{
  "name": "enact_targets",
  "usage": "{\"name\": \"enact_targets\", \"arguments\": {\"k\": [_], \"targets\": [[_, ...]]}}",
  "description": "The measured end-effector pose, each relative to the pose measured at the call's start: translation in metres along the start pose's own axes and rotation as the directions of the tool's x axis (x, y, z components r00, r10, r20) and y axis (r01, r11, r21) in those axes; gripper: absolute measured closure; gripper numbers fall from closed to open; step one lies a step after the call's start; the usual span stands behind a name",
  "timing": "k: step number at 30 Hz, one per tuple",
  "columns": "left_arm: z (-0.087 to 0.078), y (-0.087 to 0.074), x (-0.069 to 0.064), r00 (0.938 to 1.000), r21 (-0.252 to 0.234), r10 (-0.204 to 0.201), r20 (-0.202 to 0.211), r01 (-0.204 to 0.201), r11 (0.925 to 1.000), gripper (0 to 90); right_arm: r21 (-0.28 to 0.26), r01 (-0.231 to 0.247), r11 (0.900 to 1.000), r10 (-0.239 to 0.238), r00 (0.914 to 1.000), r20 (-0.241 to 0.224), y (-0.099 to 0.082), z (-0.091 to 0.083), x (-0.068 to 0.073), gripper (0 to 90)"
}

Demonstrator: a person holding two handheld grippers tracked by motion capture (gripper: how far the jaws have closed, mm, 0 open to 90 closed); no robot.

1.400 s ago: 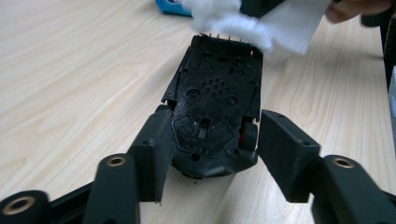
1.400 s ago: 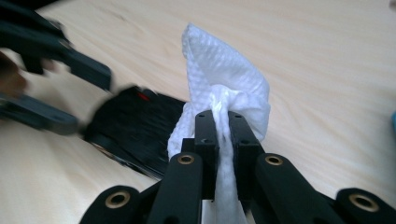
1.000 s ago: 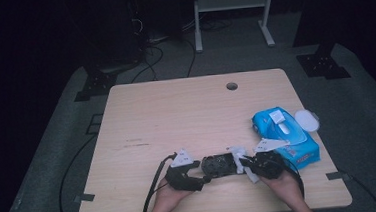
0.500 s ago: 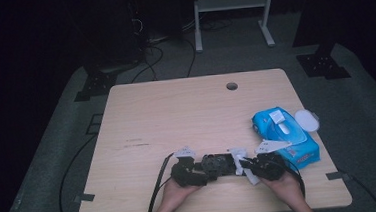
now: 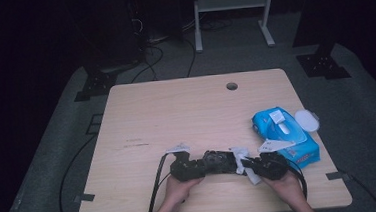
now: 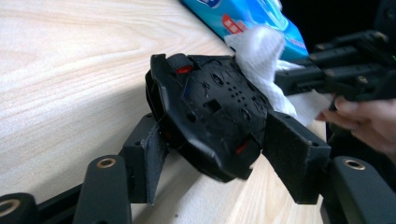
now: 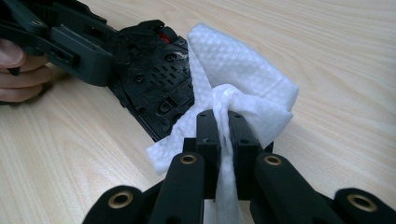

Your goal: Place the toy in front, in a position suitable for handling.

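A black game controller (image 5: 215,162) lies underside up near the table's front edge, with red accents on its shell (image 6: 210,116). My left gripper (image 6: 222,161) is shut on it, one jaw on each side of the body. My right gripper (image 7: 223,123) is shut on a crumpled white wipe (image 7: 238,74) and presses it against the controller's end (image 7: 149,79). In the high view the left gripper (image 5: 205,166) comes in from the left and the right gripper (image 5: 243,164) from the right, with the wipe (image 5: 241,158) between them.
A blue pack of wet wipes (image 5: 284,134) lies at the table's right edge with its white lid (image 5: 307,119) flipped open. A round cable hole (image 5: 231,86) sits near the far edge. Cables trail off the front-left of the wooden table (image 5: 176,112).
The left hand and its gripper have shifted slightly toward the right gripper. The wipe stays pressed against the controller.
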State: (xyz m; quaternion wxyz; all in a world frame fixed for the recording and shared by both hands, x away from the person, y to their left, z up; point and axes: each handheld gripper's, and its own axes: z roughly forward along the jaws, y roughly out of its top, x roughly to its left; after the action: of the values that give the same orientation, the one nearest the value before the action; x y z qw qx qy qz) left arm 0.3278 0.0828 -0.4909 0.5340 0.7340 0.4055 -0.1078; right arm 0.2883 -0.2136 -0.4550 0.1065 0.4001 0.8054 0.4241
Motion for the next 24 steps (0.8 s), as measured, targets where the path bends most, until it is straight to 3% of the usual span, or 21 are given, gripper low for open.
{"name": "enact_targets", "arguments": {"k": [4,6,7,11,17,19,24], "targets": [[0.008,0.002,0.003,0.9975,-0.013,-0.06,-0.038,0.06,0.9981,36.8,0.002,0.009,1.0,-0.009,1.0,-0.001,0.0,0.001,0.001,85.1],[0.01,0.004,0.001,0.9963,-0.022,-0.057,-0.065,0.055,0.9982,38.5,0.004,0.009,1.0,-0.009,1.0,-0.003,0.0,0.001,0.001,85.1],[0.01,0.004,0.002,0.995,-0.034,-0.075,-0.066,0.073,0.9968,39.4,0.005,0.006,1.0,-0.006,1.0,-0.004,0.0,0.001,0.001,85.1],[0.012,0.008,0.005,0.989,-0.083,-0.139,-0.051,0.134,0.9875,47.1,0.001,0.002,1.0,-0.002,1.0,-0.004,0.0,0.001,0.0,85.1],[0.015,0.012,0.006,0.9886,-0.108,-0.149,-0.022,0.146,0.9834,51.2,-0.004,-0.012,0.9999,0.012,0.9999,-0.008,-0.001,-0.002,-0.003,85.1],[0.016,0.012,0.009,0.9842,-0.107,-0.177,-0.01,0.175,0.9788,52.2,-0.009,-0.02,0.9998,0.02,0.9997,-0.012,-0.002,-0.002,-0.003,85.1],[0.022,0.014,0.01,0.9796,-0.13,-0.2,-0.019,0.196,0.972,53.0,-0.014,-0.026,0.9996,0.026,0.9995,-0.017,-0.002,-0.001,-0.005,85.2]]}}
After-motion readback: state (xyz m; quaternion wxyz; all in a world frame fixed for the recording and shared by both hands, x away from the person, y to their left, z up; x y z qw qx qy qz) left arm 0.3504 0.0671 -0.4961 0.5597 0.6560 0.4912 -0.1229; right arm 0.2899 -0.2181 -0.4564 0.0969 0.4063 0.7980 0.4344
